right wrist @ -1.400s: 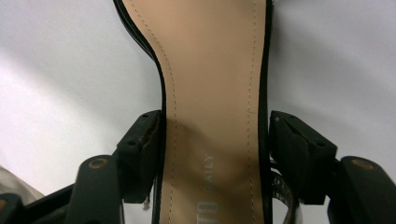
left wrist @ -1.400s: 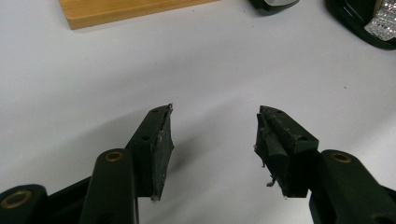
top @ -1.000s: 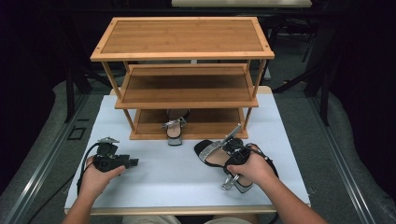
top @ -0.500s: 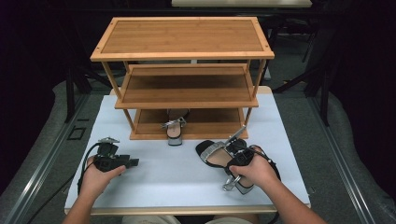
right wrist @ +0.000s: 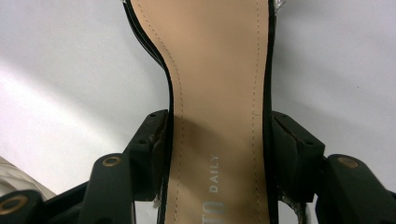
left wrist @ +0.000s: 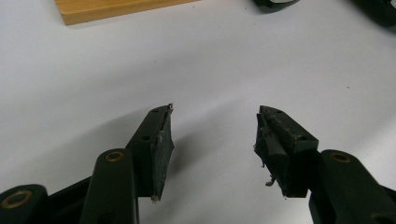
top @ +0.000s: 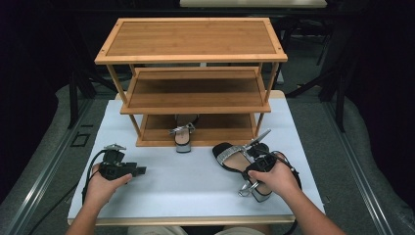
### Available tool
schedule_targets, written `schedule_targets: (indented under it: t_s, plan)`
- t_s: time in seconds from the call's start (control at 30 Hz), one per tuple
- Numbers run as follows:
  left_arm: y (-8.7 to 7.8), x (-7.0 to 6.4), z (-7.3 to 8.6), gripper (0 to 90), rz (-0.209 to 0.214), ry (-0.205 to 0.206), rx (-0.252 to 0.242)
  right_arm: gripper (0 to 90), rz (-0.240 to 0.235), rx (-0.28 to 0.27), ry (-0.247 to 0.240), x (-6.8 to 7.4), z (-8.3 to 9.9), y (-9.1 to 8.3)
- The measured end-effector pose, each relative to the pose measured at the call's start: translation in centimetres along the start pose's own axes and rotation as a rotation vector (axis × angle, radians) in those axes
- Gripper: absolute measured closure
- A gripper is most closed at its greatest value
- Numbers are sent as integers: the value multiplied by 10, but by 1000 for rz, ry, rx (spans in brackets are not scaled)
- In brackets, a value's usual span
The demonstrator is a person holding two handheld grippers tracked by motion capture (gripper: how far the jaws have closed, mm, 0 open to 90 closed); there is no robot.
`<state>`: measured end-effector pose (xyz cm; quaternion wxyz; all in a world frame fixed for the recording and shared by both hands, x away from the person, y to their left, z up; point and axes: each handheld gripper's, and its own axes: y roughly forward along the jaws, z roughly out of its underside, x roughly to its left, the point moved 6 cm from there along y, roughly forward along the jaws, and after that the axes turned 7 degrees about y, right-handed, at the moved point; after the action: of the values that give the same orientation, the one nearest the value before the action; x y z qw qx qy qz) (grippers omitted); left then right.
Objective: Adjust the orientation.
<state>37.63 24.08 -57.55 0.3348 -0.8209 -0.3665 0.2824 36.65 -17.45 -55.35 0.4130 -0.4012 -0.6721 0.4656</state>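
1. The right claw (right wrist: 217,140) is clamped across the waist of a black sandal (right wrist: 217,70), one black jaw pressed to each side edge of the sole.
2. The jaws are blocky, with matte, worn rubber pads (right wrist: 159,140) and brass-coloured rivets set in their arms.
3. Between the jaws the sandal's insole is smooth tan, edged by a line of fine stitching and a glossy black rim, with pale printed lettering reading "DAILY". It narrows at the waist and widens away from the claw.
4. In the high view the sandal (top: 235,159) lies on the table in front of the wooden rack (top: 191,58), off its right front corner, with a glittering silver band across the toe and a silver block heel under the right hand (top: 269,176).
5. The left claw (left wrist: 215,135) stands apart with nothing between its jaws, over bare table. Its pads (left wrist: 275,144) are frayed and ragged at the edges.
6. In the high view the left claw (top: 139,171) sits in front of the rack's left front corner, held in the left hand (top: 105,183).
7. The table (top: 186,191) has a smooth, matte white top with a pale wooden front edge.
8. The rack is warm, grained wood: three flat rectangular tiers on slim legs.
9. A second sandal (top: 183,137), with a silver strap, rests on the rack's lowest tier, its toe overhanging the front edge.
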Motion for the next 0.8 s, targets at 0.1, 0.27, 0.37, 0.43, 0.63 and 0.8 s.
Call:
schedule_targets:
  t_s: [0.1, 0.27, 0.37, 0.43, 0.63, 0.8]
  plan:
    - [2, 1, 1, 458, 1, 4, 12, 421, 9, -9, -1, -3, -2, -2]
    - [1, 3, -3, 458, 0, -1, -8, 421, 9, -23, 15, -4, -3, -4]
    - [5, 2, 0, 458, 4, 4, 12, 420, -4, -28, 18, -5, -3, -5]
    - [6, 2, 0, 458, 4, 5, 19, 421, 2, -34, 19, -5, -3, -3]
    - [5, 4, -3, 458, -3, 0, 9, 420, -11, -52, 47, -7, -3, -2]
    - [5, 1, -5, 458, 2, 14, 2, 420, -4, -61, 62, -7, -4, -3]
